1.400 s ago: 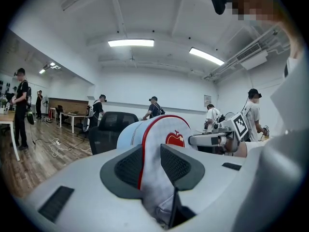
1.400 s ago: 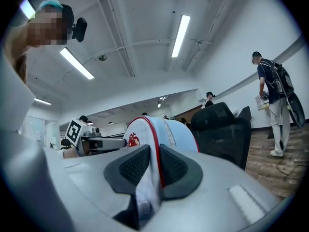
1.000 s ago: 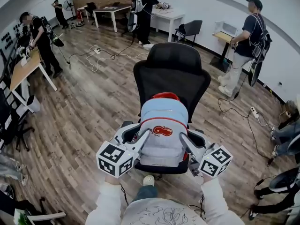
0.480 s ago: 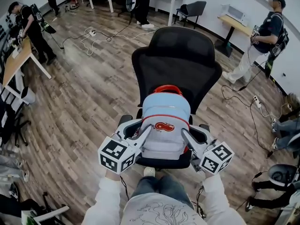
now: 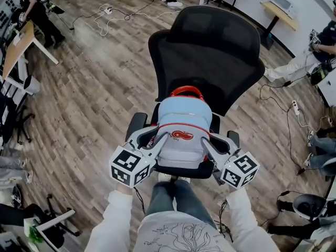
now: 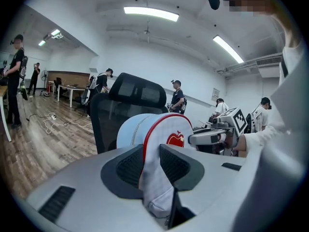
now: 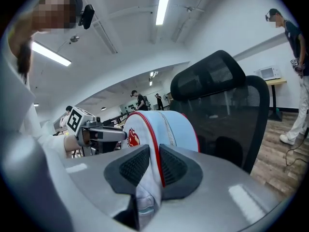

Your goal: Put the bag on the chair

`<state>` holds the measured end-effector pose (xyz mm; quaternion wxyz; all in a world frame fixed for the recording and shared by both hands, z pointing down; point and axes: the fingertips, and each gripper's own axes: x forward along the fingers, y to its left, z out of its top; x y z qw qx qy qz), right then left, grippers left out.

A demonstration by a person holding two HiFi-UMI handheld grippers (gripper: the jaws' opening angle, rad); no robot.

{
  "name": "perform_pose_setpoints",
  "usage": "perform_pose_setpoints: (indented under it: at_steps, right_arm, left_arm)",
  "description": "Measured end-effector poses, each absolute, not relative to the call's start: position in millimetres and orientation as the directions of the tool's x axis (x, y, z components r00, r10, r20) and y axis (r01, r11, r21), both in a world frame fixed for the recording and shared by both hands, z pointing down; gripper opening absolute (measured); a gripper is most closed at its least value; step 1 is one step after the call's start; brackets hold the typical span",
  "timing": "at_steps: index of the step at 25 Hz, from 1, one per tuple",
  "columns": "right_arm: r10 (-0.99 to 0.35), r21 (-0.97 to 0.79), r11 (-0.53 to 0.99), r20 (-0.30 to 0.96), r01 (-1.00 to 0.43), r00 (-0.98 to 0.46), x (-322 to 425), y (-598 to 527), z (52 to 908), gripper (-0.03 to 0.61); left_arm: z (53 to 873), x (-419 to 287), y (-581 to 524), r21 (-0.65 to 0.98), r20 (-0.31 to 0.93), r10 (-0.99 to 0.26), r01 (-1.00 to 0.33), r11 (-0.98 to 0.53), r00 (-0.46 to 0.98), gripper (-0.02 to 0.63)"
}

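Head view looks steeply down on a wood-plank floor [image 5: 94, 104] that fills most of the room. A black mesh chair [image 5: 210, 51] stands in the middle, its backrest [image 5: 207, 72] away from the person and its seat [image 5: 181, 170] toward them. A desk [image 5: 18, 46] stands at the far left, well apart from the chair.

The bag [image 5: 184, 140] is light blue with red piping and a white front panel. It stands upright over the seat, between the two armrests [image 5: 137, 125] and just in front of the backrest. Whether its base rests fully on the cushion cannot be told.

The left gripper [image 5: 161, 139] holds the bag's left side, and the right gripper [image 5: 206, 143] holds its right side. Both are held by arms in white sleeves [image 5: 113, 219]. In the left gripper view the ribbed pads [image 6: 130, 166] stand fairly wide with a thick fold of the white panel filling the gap. These jaws are closing on it. In the right gripper view the pads [image 7: 133, 166] stand narrow, pinched onto the bag's red-piped edge.

A red handle [image 5: 186, 91] arches over the bag's top, next to the backrest. A red apple logo [image 5: 185, 135] sits on the front panel. White cables [image 5: 121, 17] trail across the floor beyond the chair.
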<state>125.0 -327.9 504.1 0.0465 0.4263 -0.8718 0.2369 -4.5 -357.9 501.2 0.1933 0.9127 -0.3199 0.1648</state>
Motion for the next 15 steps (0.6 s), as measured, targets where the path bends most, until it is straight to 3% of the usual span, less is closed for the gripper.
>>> perform_pose_setpoints:
  at_steps: [15]
  right_arm:
    - [-0.62,-0.309,0.516,0.509,-0.799,-0.597,128.4,-361.7,638.1,0.077]
  left_arm:
    - [629.1,1.8,-385.2,0.252,0.575,-0.457,-0.678,-0.69,0.679,0.107]
